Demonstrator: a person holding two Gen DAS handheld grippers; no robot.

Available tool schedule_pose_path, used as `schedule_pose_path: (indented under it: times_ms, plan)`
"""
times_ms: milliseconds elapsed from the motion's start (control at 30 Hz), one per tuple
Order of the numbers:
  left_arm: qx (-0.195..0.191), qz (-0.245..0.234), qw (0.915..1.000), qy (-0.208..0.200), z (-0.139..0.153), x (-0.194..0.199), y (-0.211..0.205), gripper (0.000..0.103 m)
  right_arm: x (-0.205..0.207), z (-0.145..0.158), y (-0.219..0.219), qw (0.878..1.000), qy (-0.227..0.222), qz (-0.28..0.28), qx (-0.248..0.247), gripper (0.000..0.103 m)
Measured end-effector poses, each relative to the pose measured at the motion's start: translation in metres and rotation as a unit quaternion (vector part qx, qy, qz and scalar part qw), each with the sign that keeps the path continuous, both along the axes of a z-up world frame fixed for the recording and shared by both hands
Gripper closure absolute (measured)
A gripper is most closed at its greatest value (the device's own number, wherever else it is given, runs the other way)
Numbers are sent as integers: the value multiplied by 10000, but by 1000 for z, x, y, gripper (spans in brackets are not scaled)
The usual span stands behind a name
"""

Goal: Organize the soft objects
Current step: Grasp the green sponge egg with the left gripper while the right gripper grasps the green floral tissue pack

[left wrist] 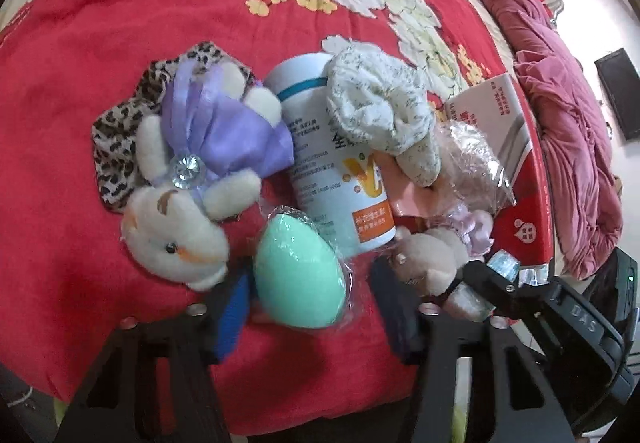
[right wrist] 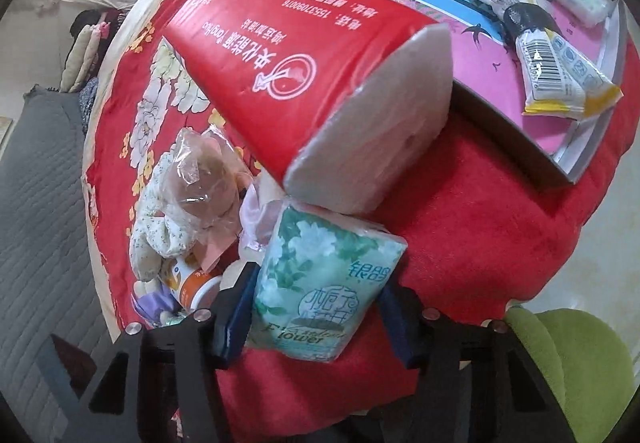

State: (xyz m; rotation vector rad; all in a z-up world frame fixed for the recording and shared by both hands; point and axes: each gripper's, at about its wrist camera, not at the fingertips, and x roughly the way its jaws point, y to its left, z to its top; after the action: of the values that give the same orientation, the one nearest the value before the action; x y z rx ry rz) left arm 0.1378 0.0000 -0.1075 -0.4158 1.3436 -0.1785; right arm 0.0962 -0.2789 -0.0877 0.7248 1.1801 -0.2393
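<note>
In the left wrist view my left gripper (left wrist: pixel 308 307) is open around a mint green egg-shaped sponge (left wrist: pixel 298 271) in clear wrap; its fingers stand on either side without closing. A white plush rabbit in a purple dress (left wrist: pixel 188 211) lies to the left. A smaller beige plush (left wrist: pixel 430 263) lies to the right. A floral cloth roll (left wrist: pixel 380 107) rests on a white bottle (left wrist: pixel 332 163). In the right wrist view my right gripper (right wrist: pixel 316 323) has a green flower tissue pack (right wrist: pixel 324 283) between its fingers, which look closed on it. A red tissue pack (right wrist: pixel 304 83) lies just beyond.
Everything lies on a red floral blanket (left wrist: pixel 120 43). A shallow box with a pink book cover (right wrist: pixel 440 3) holds small packets (right wrist: pixel 560 83) at the far right. A bagged plush (right wrist: pixel 200 175) sits left of the red pack. A green chair (right wrist: pixel 568 371) stands lower right.
</note>
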Motion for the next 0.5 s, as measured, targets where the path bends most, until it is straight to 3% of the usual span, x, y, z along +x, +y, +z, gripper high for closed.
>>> schedule_pose_path:
  times_ms: [133, 500]
  plan:
    - [-85, 89, 9999, -2, 0, -3, 3, 54, -6, 4, -4, 10000, -30, 51, 7, 49]
    - [-145, 134, 9992, -346, 35, -18, 12, 55, -16, 39, -1, 9986, -438, 274, -129, 49]
